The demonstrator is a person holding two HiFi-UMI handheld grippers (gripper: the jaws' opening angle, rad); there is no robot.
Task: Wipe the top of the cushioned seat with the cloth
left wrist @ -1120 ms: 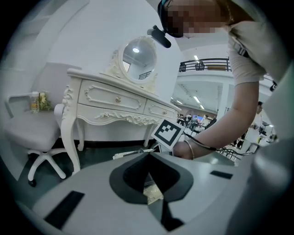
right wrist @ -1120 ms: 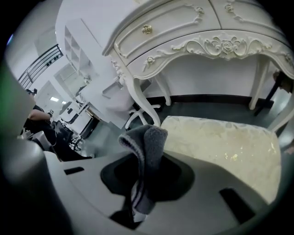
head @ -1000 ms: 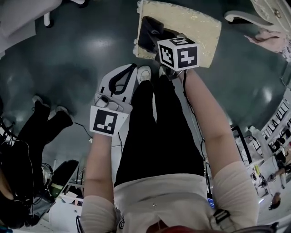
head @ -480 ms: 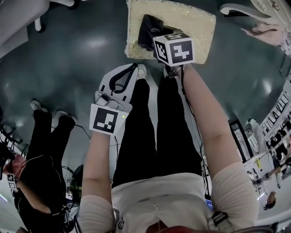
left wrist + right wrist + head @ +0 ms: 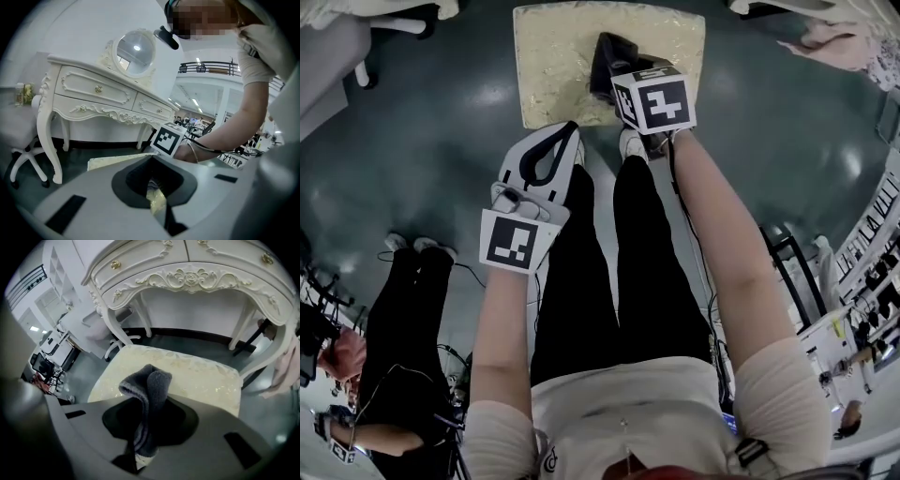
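Note:
The cream cushioned seat (image 5: 553, 56) lies at the top of the head view, just past the person's shoes. A dark grey cloth (image 5: 609, 58) hangs over its near right part, and my right gripper (image 5: 623, 82) is shut on it. In the right gripper view the folded cloth (image 5: 151, 394) stands up out of the jaws above the seat (image 5: 201, 376). My left gripper (image 5: 562, 141) is shut with nothing in it, its tip by the seat's near edge. In the left gripper view my left gripper (image 5: 157, 197) points past a strip of the seat (image 5: 112, 161).
A white carved dressing table (image 5: 197, 277) stands just behind the seat, with a round mirror (image 5: 135, 51) on top. A pink cloth (image 5: 286, 366) hangs at its right. A white swivel chair (image 5: 21, 140) is on the left. Another person (image 5: 403, 309) stands left; shelves (image 5: 872, 262) stand at the right.
The seat has swung from the upper right to straight ahead and closer. The right gripper still holds the cloth over its near part. The left gripper has come up toward the seat's near edge.

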